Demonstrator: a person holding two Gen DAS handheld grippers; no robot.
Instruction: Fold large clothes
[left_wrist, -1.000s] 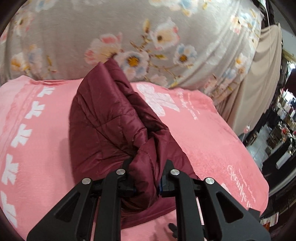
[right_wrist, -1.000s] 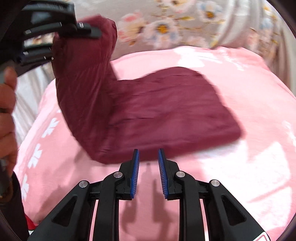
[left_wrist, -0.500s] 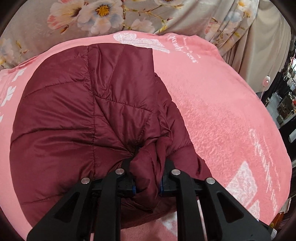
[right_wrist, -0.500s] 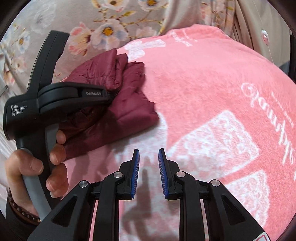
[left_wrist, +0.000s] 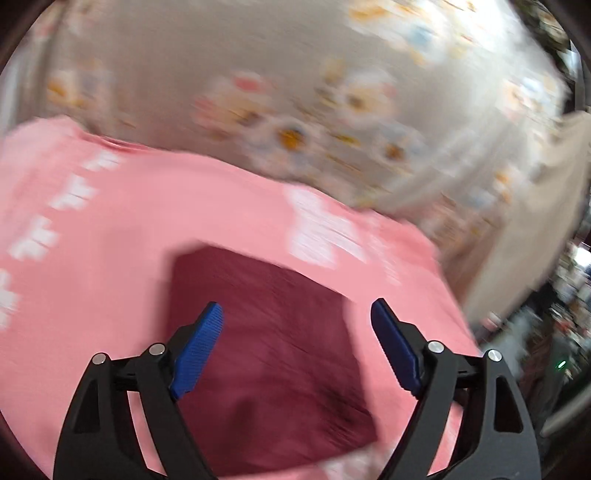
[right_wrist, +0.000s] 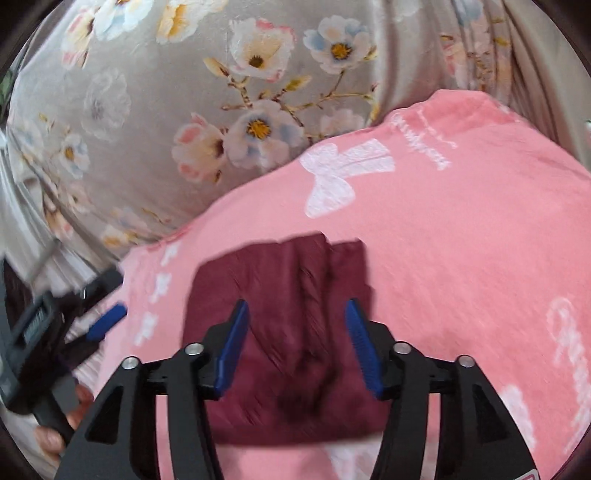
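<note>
So the folded jacket (right_wrist: 291, 332) lies flat on the blanket (right_wrist: 461, 240), which covers the bed. Behind the blanket, at its far edge, the flowered fabric (right_wrist: 184, 110) rises up like a backdrop. In the right wrist view the right gripper (right_wrist: 297, 314) hangs over the near part of the jacket, its jaws opening with nothing pinched between them, just the jacket lying below. Off to the left, beside the blanket's edge, sits the left gripper (right_wrist: 107, 317), with the person's hand (right_wrist: 59, 424) under it. From the left wrist view it's a blurry shot: the left gripper (left_wrist: 295, 317) is above the jacket (left_wrist: 273, 350) too, jaws opening, and a plain curtain (left_wrist: 546, 206) hangs to the right, past the bed.
</note>
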